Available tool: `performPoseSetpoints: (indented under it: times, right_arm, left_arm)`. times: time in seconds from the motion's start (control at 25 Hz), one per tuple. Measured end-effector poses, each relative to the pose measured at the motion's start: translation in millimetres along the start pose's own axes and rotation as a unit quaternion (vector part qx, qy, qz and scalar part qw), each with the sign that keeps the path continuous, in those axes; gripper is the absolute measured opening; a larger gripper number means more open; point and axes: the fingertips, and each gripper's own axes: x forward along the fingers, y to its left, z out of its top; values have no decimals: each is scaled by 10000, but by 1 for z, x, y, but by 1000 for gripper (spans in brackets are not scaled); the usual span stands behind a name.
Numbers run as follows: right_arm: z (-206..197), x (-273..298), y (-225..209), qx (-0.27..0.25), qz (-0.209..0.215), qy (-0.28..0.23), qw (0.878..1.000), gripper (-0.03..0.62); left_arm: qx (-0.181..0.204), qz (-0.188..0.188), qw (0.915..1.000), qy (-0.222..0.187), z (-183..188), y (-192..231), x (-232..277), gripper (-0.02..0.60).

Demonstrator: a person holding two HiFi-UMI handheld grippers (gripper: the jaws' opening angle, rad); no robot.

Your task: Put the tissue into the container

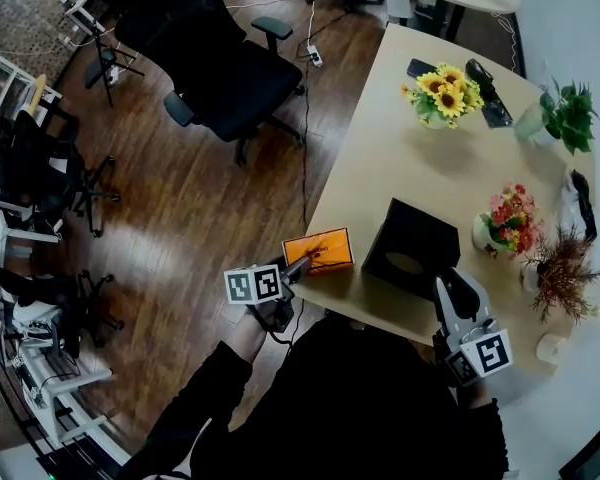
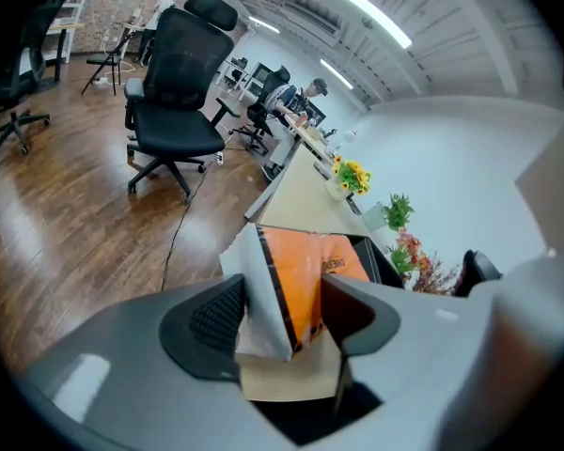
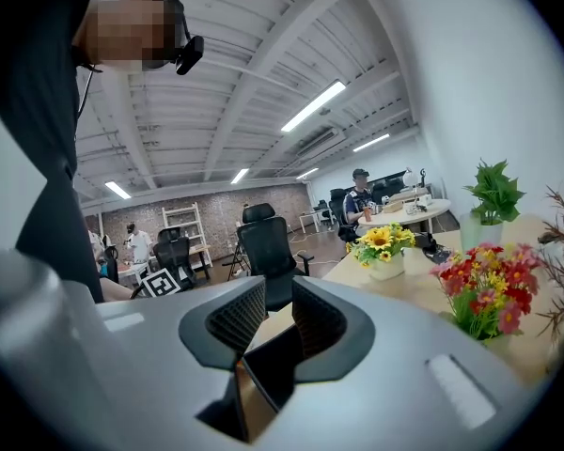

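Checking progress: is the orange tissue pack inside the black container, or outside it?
Outside. The orange tissue pack is clamped in the left gripper, beside the black container.

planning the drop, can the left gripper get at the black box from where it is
Probably yes: the left gripper, gripping the orange tissue pack, is right beside the black box with only bare table between; the right gripper grips its other side.

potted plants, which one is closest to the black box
The red and pink flowers in a white pot, right beside the black box. The yellow sunflowers and green leafy plant stand at the far end; the brown dried sprigs sit further right.
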Motion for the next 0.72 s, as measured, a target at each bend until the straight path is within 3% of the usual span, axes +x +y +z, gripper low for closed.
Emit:
performPoseSetpoints:
  times: [0.16, 0.36, 0.72]
  right_arm:
    - [0, 1, -6, 145, 25, -47, 9999, 87]
    - [-2, -3, -14, 154, -59, -63, 9998, 85]
    - [-2, -31, -40, 294, -586, -280, 9975, 83]
  left_arm:
    - [214, -25, 9996, -193, 26, -15, -17, 235]
    - [790, -307, 9962, -220, 49, -69, -25, 236]
    - [1682, -1127, 9790, 235, 45, -177, 3, 235]
